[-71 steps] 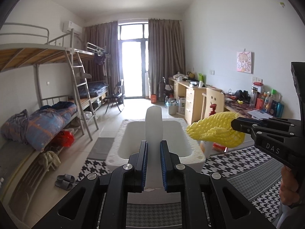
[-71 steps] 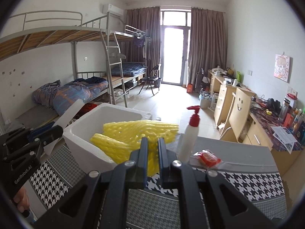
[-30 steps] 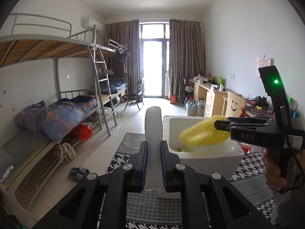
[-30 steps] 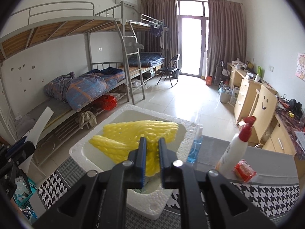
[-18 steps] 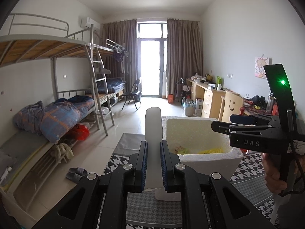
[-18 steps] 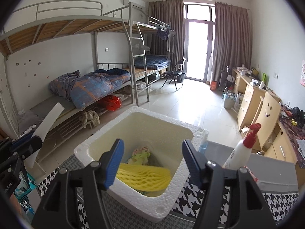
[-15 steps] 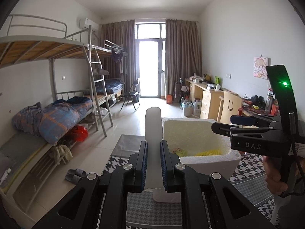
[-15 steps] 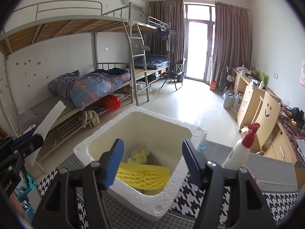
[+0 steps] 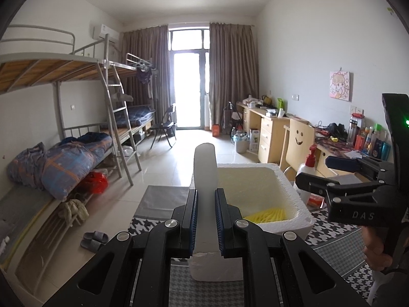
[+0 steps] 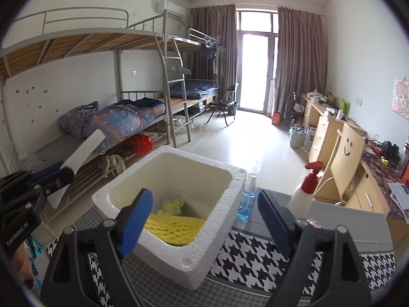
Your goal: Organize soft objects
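A dormitory room with metal bunk beds [image 10: 158, 81] along one wall, desks along the other, curtained balcony door at the far end; in the foreground, a table under a black-and-white houndstooth cloth [image 10: 255, 253]. On it, a white foam box [image 10: 219, 220], open-topped. Already inside: a yellow foam net sleeve [image 10: 173, 226] lying flat on the bottom, against something pale and crumpled behind it (too small to identify).

Just above the box's near rim, the right gripper [image 10: 202, 220], jaws spread wide after just opening, nothing between them. To the left of the box, the left gripper [image 9: 205, 217], pressed tight on a white foam strip [image 9: 205, 176] standing upright, not yet put away.

By appearances, one soft item stowed, one in hand and due for the box next; beyond the box, a red-capped pump bottle [image 10: 305, 192] and a blue liquid bottle [image 10: 246, 199], apparently no part of the job.

Legible writing: "DAS" on the right gripper's body as seen from the left wrist, "GenRobot.AI" on the left gripper's flank as seen from the right.
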Action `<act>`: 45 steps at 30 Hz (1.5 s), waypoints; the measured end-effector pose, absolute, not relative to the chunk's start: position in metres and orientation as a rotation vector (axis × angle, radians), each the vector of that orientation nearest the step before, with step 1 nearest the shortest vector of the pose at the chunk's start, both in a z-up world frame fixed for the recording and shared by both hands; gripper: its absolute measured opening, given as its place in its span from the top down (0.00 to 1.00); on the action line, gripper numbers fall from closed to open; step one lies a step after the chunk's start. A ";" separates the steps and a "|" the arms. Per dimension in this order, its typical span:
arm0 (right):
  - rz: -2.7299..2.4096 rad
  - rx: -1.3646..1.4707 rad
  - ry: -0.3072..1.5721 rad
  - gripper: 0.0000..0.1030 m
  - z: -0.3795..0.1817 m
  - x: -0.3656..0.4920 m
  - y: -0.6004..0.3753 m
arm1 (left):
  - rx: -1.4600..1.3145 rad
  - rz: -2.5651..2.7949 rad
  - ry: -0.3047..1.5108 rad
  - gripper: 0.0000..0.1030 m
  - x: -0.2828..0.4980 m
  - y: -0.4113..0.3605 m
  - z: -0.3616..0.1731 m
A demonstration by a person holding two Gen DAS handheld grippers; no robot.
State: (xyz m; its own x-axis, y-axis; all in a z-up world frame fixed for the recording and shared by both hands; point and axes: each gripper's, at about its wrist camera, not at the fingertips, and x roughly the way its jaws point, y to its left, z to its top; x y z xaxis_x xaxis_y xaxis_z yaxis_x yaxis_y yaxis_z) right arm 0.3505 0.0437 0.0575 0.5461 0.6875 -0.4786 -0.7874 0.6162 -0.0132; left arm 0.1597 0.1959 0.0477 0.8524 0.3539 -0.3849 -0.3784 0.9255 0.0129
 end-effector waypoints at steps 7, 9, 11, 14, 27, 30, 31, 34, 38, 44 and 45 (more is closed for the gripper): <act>0.863 -0.241 0.441 0.15 0.057 0.348 0.032 | -0.070 0.333 0.418 0.86 0.175 0.195 0.049; 0.857 -0.239 0.437 0.15 0.058 0.347 0.030 | -0.071 0.322 0.425 0.86 0.179 0.195 0.049; 0.847 -0.237 0.437 0.15 0.056 0.346 0.023 | -0.066 0.319 0.429 0.86 0.184 0.194 0.048; 0.835 -0.223 0.438 0.15 0.056 0.348 0.016 | -0.076 0.300 0.441 0.86 0.190 0.194 0.047; 0.773 -0.187 0.448 0.15 0.051 0.352 -0.016 | -0.107 0.261 0.503 0.86 0.220 0.196 0.041; 0.754 -0.180 0.448 0.15 0.049 0.352 -0.025 | -0.119 0.252 0.524 0.85 0.228 0.196 0.039; 0.748 -0.177 0.449 0.15 0.049 0.353 -0.028 | -0.120 0.252 0.528 0.84 0.230 0.196 0.038; 0.737 -0.169 0.451 0.15 0.048 0.353 -0.033 | -0.120 0.251 0.539 0.83 0.236 0.197 0.035; 0.725 -0.160 0.452 0.15 0.048 0.353 -0.041 | -0.118 0.238 0.553 0.81 0.244 0.196 0.033; 0.707 -0.143 0.451 0.15 0.047 0.353 -0.053 | -0.114 0.283 0.552 0.24 0.244 0.199 0.032; 0.705 -0.143 0.448 0.15 0.047 0.351 -0.054 | -0.117 0.283 0.543 0.18 0.242 0.198 0.033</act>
State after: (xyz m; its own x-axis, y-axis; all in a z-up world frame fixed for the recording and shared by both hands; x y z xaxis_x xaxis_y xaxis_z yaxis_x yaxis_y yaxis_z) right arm 0.3514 -0.0544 0.0469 0.6717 0.5933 -0.4436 -0.6534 0.7566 0.0225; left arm 0.2420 0.1984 0.0334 0.8187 0.2345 -0.5242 -0.2959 0.9546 -0.0352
